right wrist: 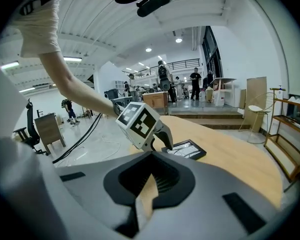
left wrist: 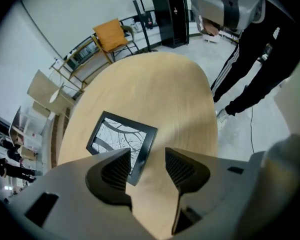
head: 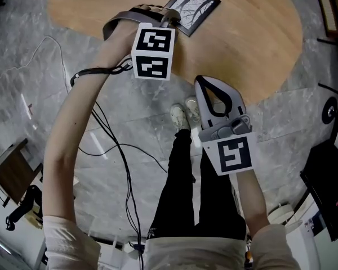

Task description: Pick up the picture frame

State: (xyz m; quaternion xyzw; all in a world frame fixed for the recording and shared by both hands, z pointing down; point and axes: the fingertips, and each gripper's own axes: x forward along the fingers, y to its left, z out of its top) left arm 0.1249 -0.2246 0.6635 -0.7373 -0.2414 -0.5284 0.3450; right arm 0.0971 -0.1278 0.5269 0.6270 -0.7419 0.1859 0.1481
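Observation:
A black picture frame (head: 191, 7) with a branch-like black-and-white print lies flat on the round wooden table (head: 253, 32), near its left edge. My left gripper (head: 170, 20) hangs pointing steeply down over the frame's near corner. In the left gripper view it (left wrist: 147, 168) is open: the frame (left wrist: 121, 138) lies below, its corner behind the left finger (left wrist: 115, 171), and bare wood shows in the gap. My right gripper (head: 200, 81) is off the table's edge, shut and empty. The right gripper view shows its jaws (right wrist: 149, 176) together, the left gripper (right wrist: 167, 141) and the frame (right wrist: 187, 150) ahead.
The person's legs and shoes (head: 186, 114) stand on the marble floor by the table edge. Cables (head: 118, 151) trail across the floor on the left. Chairs (left wrist: 112, 34) and a black cabinet (left wrist: 172, 16) stand beyond the table. A shelf (right wrist: 290, 134) is at the right.

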